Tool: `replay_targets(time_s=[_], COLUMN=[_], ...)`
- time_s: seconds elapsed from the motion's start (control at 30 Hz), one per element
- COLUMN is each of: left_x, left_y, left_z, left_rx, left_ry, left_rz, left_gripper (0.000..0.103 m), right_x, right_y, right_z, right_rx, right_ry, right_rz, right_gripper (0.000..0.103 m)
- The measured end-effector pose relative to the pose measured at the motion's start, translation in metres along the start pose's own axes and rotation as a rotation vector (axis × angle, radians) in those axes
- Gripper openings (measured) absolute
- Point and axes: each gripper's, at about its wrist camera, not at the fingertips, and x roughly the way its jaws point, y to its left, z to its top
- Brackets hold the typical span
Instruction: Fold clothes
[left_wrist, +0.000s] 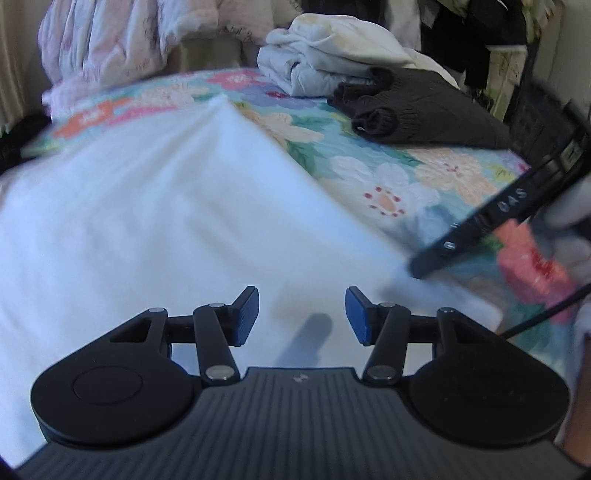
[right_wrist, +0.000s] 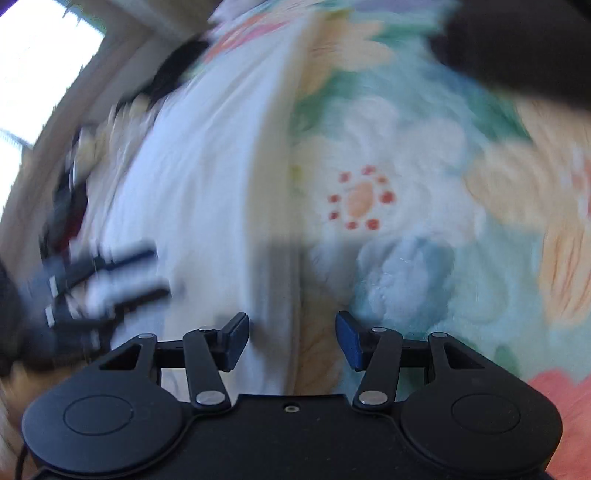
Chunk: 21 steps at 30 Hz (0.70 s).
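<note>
A white garment (left_wrist: 155, 206), spread flat on the bed's floral bedspread (left_wrist: 399, 177), fills the left and centre of the left wrist view, and its right edge runs from near the gripper up to a corner at about 12 o'clock. The left gripper (left_wrist: 301, 314) hangs just above the cloth with its blue pads spread apart and nothing between them. The right gripper (right_wrist: 291, 338) is likewise spread and empty, and in its own blurred view it straddles the garment's straight edge, with white cloth toward 10 o'clock and bedspread toward 2 o'clock. In the left view its black body comes in from 3 o'clock, its tip close to that same edge. The step in hand looks like taking hold of the near edge for a fold. To do it well, each gripper should probably bite a shallow margin of cloth only, not the bedspread beneath, with the two holds well apart along the same hem so the panel lifts evenly, and then carry it over so the edges meet. The blur in the right view suggests fast motion, so slowing before the pinch would help. The garment's long axis seems to run away from the cameras, from 6 toward 12 o'clock, with its far corner pointing at the headboard end. A dark brown knit sweater (left_wrist: 417, 107) and a pile of white laundry (left_wrist: 332, 51) lie beyond at about 1 o'clock, well apart from the work.
</note>
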Motion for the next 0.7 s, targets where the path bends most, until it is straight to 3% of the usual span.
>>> replay_targets(time_s=[0.03, 0.07, 0.13, 0.2, 0.33, 0.4, 0.53, 0.7], left_x=[0.001, 0.001, 0.000, -0.003, -0.007, -0.008, -0.004, -0.006], left_y=[0.001, 0.000, 0.000, -0.004, -0.004, -0.001, 0.003, -0.001], left_z=[-0.002, -0.003, -0.006, -0.009, -0.016, -0.023, -0.030, -0.030], left_rx=[-0.023, -0.032, -0.040, -0.038, -0.040, -0.049, -0.090, -0.082], left_ry=[0.001, 0.001, -0.002, -0.005, 0.018, 0.034, 0.048, 0.046], left_rz=[-0.008, -0.010, -0.009, -0.015, -0.046, -0.046, -0.042, -0.013], left_gripper=[0.051, 0.051, 0.051, 0.051, 0.051, 0.051, 0.052, 0.052], right_x=[0.000, 0.001, 0.001, 0.000, 0.001, 0.000, -0.005, -0.011], right_y=[-0.004, -0.005, 0.002, 0.024, 0.107, 0.129, 0.122, 0.061], right_z=[0.000, 0.000, -0.001, -0.005, -0.034, -0.049, -0.049, -0.022], right_rx=[0.025, 0.020, -0.029, -0.167, -0.733, -0.869, -0.850, -0.581], right_ry=[-0.019, -0.033, -0.070, -0.121, -0.226, -0.248, -0.219, -0.136], right_rz=[0.023, 0.027, 0.017, -0.047, -0.283, -0.290, -0.280, -0.400], right_gripper=[0.047, 0.010, 0.006, 0.006, 0.006, 0.006, 0.006, 0.001])
